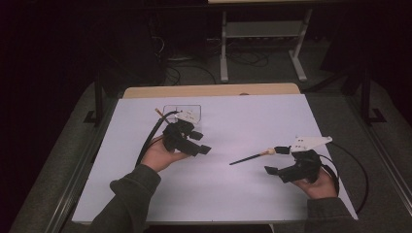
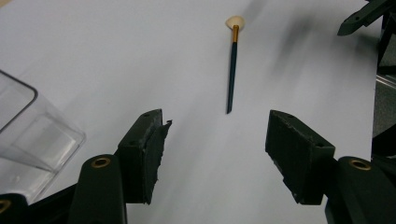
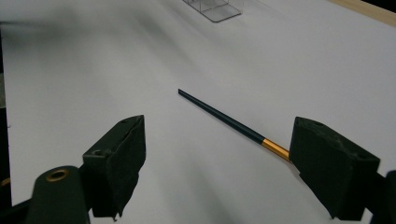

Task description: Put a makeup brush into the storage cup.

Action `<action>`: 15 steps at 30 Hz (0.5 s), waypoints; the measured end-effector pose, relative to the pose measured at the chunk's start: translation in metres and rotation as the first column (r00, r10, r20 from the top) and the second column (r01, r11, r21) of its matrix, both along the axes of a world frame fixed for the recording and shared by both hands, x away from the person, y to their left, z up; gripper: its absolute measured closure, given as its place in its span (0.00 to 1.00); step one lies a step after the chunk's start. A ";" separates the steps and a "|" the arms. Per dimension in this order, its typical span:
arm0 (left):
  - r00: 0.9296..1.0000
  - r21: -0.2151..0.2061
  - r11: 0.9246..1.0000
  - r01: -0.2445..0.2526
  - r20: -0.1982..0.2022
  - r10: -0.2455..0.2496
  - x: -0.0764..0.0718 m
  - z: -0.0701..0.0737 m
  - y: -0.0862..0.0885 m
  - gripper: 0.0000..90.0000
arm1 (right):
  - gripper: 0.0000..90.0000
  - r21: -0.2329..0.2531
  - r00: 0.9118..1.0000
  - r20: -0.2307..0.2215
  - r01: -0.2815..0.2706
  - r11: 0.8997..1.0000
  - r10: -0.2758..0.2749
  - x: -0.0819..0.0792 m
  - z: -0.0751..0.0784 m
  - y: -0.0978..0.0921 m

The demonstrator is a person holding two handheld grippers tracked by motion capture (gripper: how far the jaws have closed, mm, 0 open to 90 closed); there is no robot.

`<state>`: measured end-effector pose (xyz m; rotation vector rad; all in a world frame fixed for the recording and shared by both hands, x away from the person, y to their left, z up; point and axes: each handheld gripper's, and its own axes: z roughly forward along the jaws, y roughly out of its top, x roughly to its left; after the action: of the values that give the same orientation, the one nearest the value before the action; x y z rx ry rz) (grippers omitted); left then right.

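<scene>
A slip is judged the main risk: the paintbrush (image 3: 233, 122) is thin and lies flat on the white table (image 1: 233, 194), so it could be rolled aside or pinched only at its ferrule by the right gripper (image 1: 281, 159), whose far pad stands just beside the brush head. The jaws of that gripper are held wide apart and nothing is gripped. Farther off, the left gripper (image 1: 199, 142) is likewise spread and empty, beside the clear container (image 1: 194, 108).
</scene>
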<state>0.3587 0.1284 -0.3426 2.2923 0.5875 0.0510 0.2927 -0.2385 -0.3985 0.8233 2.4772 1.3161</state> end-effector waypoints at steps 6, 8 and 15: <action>1.000 0.007 1.000 0.015 0.001 -0.015 0.001 -0.001 -0.009 0.40 | 0.20 0.003 1.000 -0.003 0.009 1.000 -0.009 -0.002 0.001 -0.003; 1.000 -0.006 1.000 0.019 -0.011 -0.019 0.001 0.000 -0.013 0.40 | 0.20 0.006 1.000 -0.009 0.014 1.000 -0.014 -0.002 0.001 -0.005; 0.999 0.000 0.999 0.037 -0.009 -0.037 0.004 0.000 -0.027 0.40 | 0.20 0.006 1.000 -0.002 0.027 1.000 -0.027 -0.002 0.000 -0.010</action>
<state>0.3631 0.1017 -0.3426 2.3041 0.5494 0.0234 0.2909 -0.2483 -0.3985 0.8572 2.4556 1.3147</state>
